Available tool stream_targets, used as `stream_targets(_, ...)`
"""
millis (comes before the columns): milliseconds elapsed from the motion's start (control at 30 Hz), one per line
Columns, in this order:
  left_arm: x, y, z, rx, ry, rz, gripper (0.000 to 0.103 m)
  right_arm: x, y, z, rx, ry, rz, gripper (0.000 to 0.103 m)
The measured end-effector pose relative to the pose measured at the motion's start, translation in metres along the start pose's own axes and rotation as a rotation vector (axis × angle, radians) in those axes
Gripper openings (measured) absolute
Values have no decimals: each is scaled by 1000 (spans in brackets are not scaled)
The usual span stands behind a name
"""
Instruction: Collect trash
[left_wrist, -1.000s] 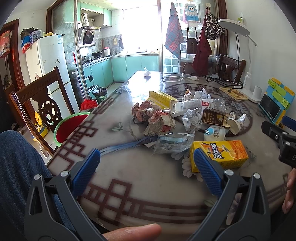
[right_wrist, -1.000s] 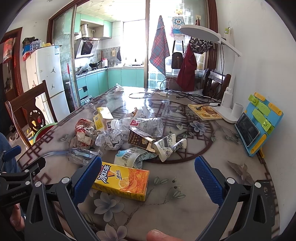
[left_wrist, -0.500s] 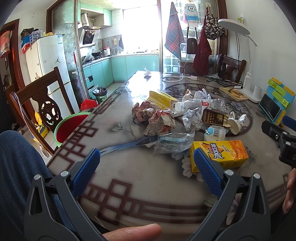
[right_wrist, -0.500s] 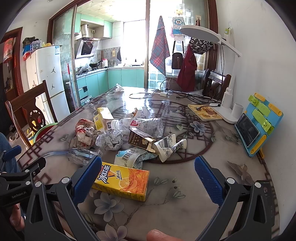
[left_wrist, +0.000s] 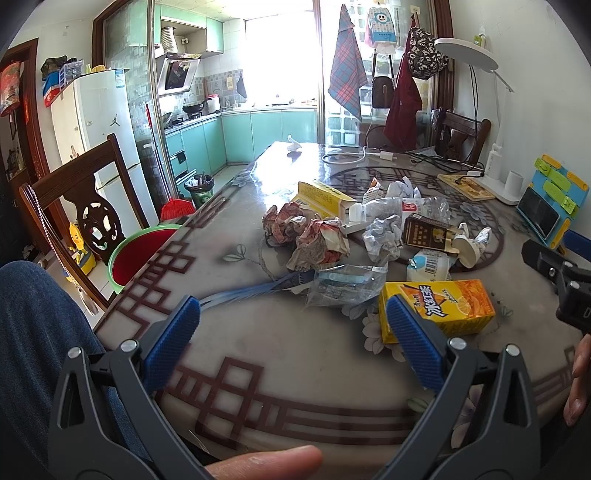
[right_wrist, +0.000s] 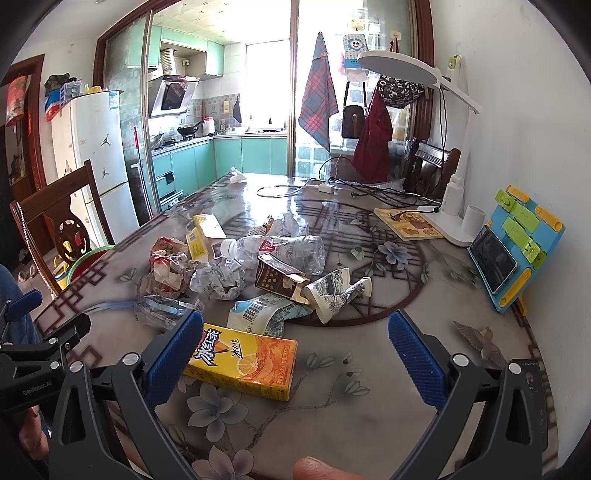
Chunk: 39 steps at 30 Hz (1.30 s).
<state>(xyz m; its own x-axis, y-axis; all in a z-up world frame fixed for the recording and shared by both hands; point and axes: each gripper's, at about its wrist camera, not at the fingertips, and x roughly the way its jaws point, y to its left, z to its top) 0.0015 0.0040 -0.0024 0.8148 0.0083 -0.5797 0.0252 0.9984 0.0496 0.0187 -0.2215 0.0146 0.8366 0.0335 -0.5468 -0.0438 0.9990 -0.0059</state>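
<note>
A heap of trash lies mid-table: an orange-yellow drink carton (left_wrist: 439, 308) (right_wrist: 243, 360) nearest me, a clear plastic wrapper (left_wrist: 343, 286), crumpled printed paper (left_wrist: 317, 240) (right_wrist: 168, 264), a crushed clear bottle (right_wrist: 280, 249), a brown carton (right_wrist: 279, 278), a crushed paper cup (right_wrist: 338, 293) and a yellow box (left_wrist: 325, 197). My left gripper (left_wrist: 291, 347) is open and empty, low over the table's near edge. My right gripper (right_wrist: 295, 354) is open and empty, just behind the orange-yellow carton.
A green and red basin (left_wrist: 142, 254) sits on the floor left of the table beside a wooden chair (left_wrist: 74, 214). A blue and yellow phone stand (right_wrist: 513, 251), a white lamp (right_wrist: 456, 206), a book (right_wrist: 406, 223) and cables (right_wrist: 354, 186) stand at the right and back.
</note>
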Motion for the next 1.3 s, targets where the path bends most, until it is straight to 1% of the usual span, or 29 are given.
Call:
stream_targets(600, -2, 4, 0, -2, 0, 3, 99, 0, 0, 0, 0, -4, -1, 97)
stream_targets(833, 2, 2, 3, -6, 26, -2, 99, 0, -2, 3, 6, 4, 0, 97)
stream_targets(933, 12, 2, 10, -2, 59, -9, 99, 2, -3, 7, 19, 8, -3, 97)
stream_targets(1100, 42, -6, 29, 37, 139, -34, 99, 8, -10, 18, 49, 28, -19, 97)
stream_targets(1233, 66, -15, 55, 46, 154, -40, 99, 14, -12, 22, 60, 50, -19, 97)
stream_targets(1300, 81, -19, 66, 55, 176, -28, 99, 17, -13, 24, 61, 60, -16, 97)
